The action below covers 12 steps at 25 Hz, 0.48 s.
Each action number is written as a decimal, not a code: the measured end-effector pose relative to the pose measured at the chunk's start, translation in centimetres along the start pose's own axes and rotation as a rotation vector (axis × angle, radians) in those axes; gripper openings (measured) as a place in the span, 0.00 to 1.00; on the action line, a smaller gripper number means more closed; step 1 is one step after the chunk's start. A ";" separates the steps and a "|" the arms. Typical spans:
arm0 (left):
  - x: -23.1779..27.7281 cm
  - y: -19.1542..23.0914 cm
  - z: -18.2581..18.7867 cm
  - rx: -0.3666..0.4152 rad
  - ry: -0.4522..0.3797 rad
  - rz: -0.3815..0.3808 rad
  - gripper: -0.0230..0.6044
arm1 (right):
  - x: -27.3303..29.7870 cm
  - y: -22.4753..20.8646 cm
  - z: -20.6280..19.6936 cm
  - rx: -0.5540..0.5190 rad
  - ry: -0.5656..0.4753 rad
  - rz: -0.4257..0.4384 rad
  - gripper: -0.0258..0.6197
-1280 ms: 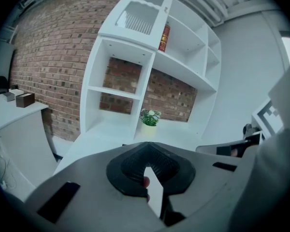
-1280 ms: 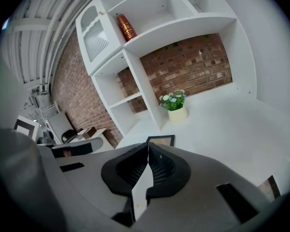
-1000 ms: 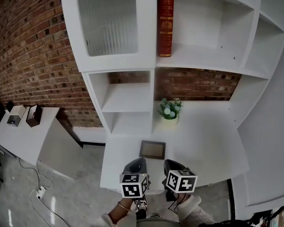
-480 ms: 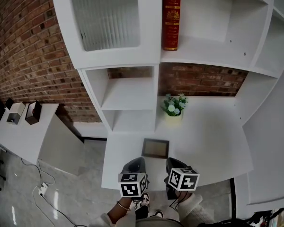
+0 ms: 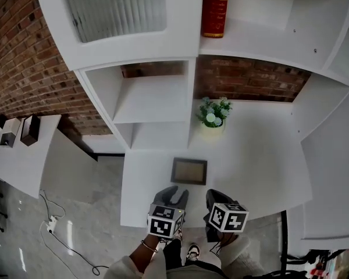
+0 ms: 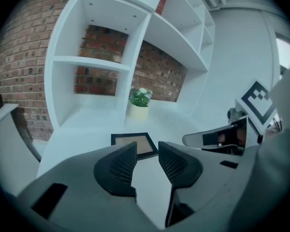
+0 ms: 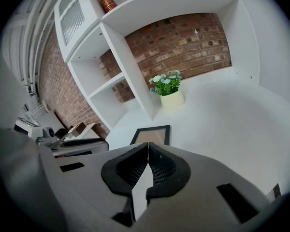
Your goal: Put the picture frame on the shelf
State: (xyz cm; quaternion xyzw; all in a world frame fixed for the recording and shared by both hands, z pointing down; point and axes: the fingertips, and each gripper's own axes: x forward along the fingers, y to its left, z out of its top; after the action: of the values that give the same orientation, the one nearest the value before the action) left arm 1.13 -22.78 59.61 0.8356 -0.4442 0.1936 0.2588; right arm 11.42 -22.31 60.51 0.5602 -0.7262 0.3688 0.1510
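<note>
A dark picture frame with a brown inside lies flat on the white desk, in front of the shelf unit. In the left gripper view the picture frame lies just beyond the jaws. My left gripper hovers near the frame's front edge; its jaws have just been opening and nothing is between them. My right gripper hangs beside it at the frame's front right, shut and empty. The right gripper view has the picture frame ahead of the closed tips.
A small potted plant stands on the desk behind the frame. A red book stands on an upper shelf. A glass-fronted cabinet door is at the top left. A side table with two small boxes stands left.
Both grippers have come down and forward toward the frame. The left gripper's jaws, shut before, now stand apart. The view has tilted further down.
</note>
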 end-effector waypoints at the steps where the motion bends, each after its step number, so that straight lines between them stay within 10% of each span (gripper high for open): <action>1: 0.5 -0.1 -0.3 0.034 0.022 -0.014 0.27 | 0.2 -0.3 -0.2 0.006 0.007 -0.006 0.08; 12: 6.6 1.4 -2.8 0.500 0.268 -0.176 0.36 | 2.1 -2.9 -2.6 0.065 0.074 -0.066 0.08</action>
State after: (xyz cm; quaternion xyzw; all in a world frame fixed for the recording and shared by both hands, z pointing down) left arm 3.25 -25.99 65.85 0.8758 -0.2704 0.3824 0.1172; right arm 12.90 -22.23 64.61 0.5744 -0.6891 0.4072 0.1715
